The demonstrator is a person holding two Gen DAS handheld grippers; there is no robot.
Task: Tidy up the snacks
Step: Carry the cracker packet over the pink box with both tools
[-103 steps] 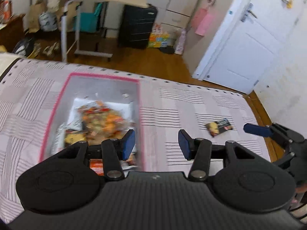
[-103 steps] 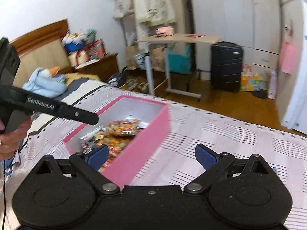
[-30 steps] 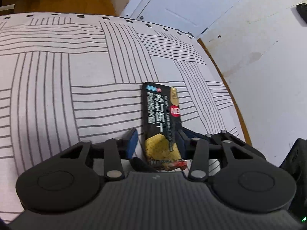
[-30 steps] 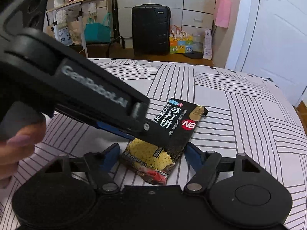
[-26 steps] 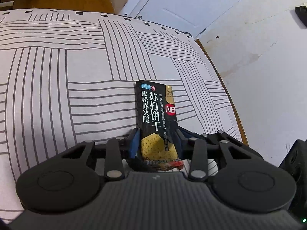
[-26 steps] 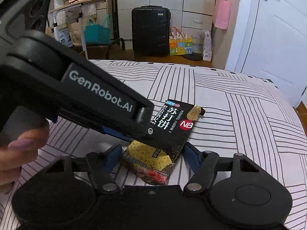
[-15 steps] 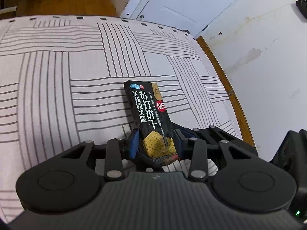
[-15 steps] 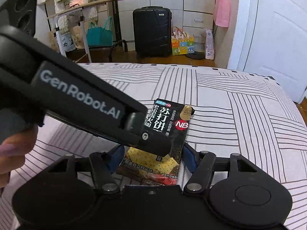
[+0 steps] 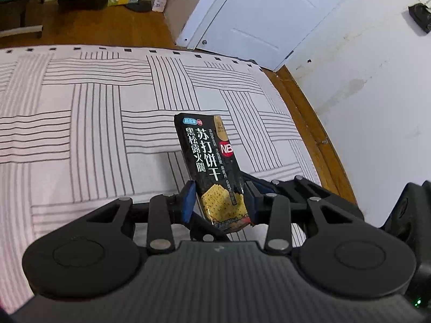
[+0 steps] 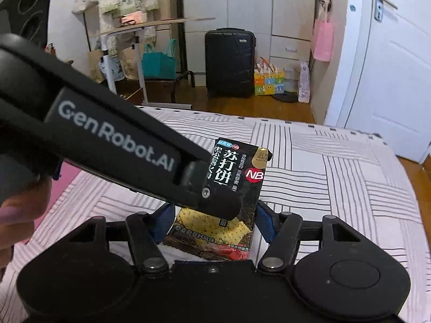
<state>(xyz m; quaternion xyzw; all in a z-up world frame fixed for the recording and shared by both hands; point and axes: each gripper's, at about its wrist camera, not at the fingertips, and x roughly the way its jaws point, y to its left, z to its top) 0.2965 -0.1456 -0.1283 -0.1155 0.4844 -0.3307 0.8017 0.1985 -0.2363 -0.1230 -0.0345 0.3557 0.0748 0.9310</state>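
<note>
Cracker packet (image 9: 212,167) is now lifting off the striped bedspread (image 9: 80,123), tilting toward eleven o'clock, both left gripper (image 9: 218,202) and right gripper (image 10: 212,222) clamping it; boxing comes next.

home bedroom, striped bedspread (image 9: 107,123), suitcase (image 10: 229,62), wardrobe (image 10: 291,13), door (image 10: 390,80)

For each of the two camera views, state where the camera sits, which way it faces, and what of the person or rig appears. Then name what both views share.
Left wrist: sits on the left gripper, faces across the bed toward the door; its own fingers clamp the cracker packet.
Right wrist: sits on the right gripper, faces the suitcase; shows its fingers, the left gripper's body and a hand.
Shared: packet, bed, door, suitcase.
</note>
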